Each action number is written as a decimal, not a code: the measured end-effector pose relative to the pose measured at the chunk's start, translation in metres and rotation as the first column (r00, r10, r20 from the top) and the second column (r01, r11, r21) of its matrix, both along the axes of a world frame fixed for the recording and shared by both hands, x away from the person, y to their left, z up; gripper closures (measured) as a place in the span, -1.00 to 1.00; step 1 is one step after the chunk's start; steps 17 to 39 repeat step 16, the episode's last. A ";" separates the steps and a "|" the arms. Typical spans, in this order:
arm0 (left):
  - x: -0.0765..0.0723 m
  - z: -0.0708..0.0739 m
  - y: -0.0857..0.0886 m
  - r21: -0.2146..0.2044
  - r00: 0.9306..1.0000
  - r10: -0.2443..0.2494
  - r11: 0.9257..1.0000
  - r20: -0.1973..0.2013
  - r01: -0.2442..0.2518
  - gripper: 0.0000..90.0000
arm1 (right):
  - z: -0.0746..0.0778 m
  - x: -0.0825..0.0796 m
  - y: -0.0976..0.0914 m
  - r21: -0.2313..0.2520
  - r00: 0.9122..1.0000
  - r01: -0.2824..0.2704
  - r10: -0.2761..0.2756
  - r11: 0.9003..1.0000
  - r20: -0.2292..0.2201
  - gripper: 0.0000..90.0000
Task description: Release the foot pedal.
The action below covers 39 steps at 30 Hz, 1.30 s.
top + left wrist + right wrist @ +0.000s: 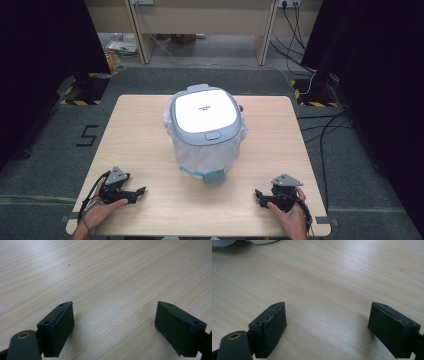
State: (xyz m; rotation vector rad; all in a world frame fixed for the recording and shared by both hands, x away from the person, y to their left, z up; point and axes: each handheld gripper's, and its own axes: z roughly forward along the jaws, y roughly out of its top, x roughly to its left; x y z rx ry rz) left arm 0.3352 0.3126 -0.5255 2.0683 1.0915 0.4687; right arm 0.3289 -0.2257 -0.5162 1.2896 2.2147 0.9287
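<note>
Scene: We hold a claw in each hand at the near edge of the surface (150,150), a lidded bin (205,131) between and beyond them.

Bin: It stands upright at the middle of the surface, a little toward the far edge. Its lid (205,111) is down. A clear liner bag (200,152) is folded out over the rim and hangs down the outside of the body.

Left claw (141,191): It sits near the near left corner, pointing inward along the near edge. Its jaws stand wide apart with nothing between them, bare wood under them in the left gripper view (115,315).

Right claw (259,194): It sits near the near right corner, pointing inward toward the other. Its jaws are also spread wide and hold nothing (328,316). A white sliver of the bag (259,241) shows at the top left of the right gripper view.

Why so placed: We judge this a ready stance. Both claws are well apart from the bin, one to each side, so that each can come at its own flank of the bag or lid.

Work in hand: Nothing is touched yet. The bin, with its bag and lid, is the thing nearest both claws.

Risk: The thin bag may slip or tear under a hard pinch.
</note>
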 end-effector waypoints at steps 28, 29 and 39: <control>0.000 0.000 0.000 0.002 1.000 0.000 1.000 0.000 0.000 -0.67 | 0.000 0.000 0.000 0.007 1.000 0.003 -0.003 1.000 -0.009 -0.70; 0.000 0.000 0.000 0.002 1.000 0.000 1.000 0.000 0.000 -0.67 | 0.000 0.000 0.000 0.007 1.000 0.003 -0.003 1.000 -0.009 -0.70; 0.000 0.000 0.000 0.002 1.000 0.000 1.000 0.000 0.000 -0.67 | 0.000 0.000 0.000 0.007 1.000 0.003 -0.003 1.000 -0.009 -0.70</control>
